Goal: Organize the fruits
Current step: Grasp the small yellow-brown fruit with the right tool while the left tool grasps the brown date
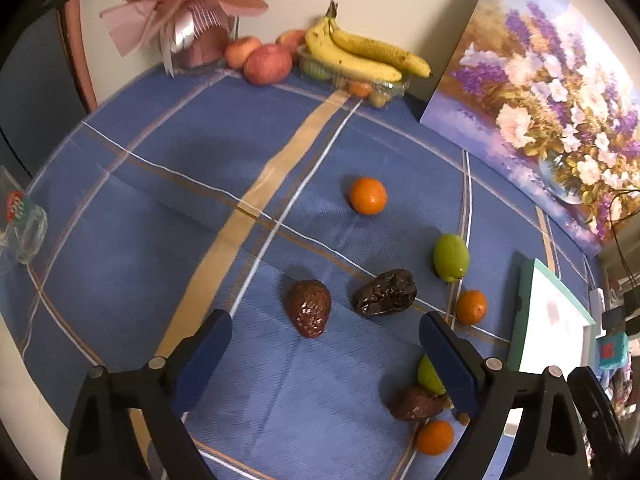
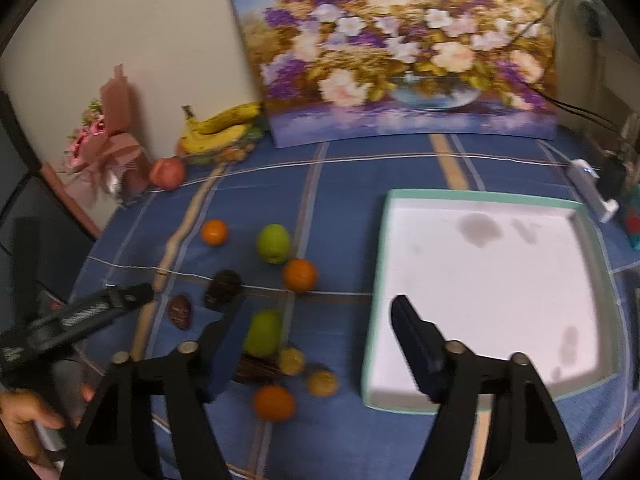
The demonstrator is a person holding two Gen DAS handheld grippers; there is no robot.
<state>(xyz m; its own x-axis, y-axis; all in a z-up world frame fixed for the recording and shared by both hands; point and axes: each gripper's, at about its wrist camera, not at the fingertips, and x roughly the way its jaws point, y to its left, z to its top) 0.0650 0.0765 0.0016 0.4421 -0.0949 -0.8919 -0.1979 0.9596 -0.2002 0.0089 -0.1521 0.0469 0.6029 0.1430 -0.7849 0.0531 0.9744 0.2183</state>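
Note:
Loose fruit lies on a blue checked tablecloth (image 1: 140,208). In the left wrist view I see three oranges (image 1: 367,195), a green fruit (image 1: 451,257), a brown avocado (image 1: 308,308) and a dark wrinkled fruit (image 1: 385,293). My left gripper (image 1: 324,332) is open and empty just above the avocado. My right gripper (image 2: 316,316) is open and empty, between a second green fruit (image 2: 264,332) and a white tray with a teal rim (image 2: 480,196). The tray holds no fruit.
Bananas (image 1: 360,54) on a clear box and apples (image 1: 267,65) stand at the back wall beside a pink bouquet (image 1: 180,12). A flower painting (image 2: 400,52) leans on the wall. Two walnuts (image 2: 322,383) lie near the front orange (image 2: 274,402). A glass (image 1: 26,232) stands at the left.

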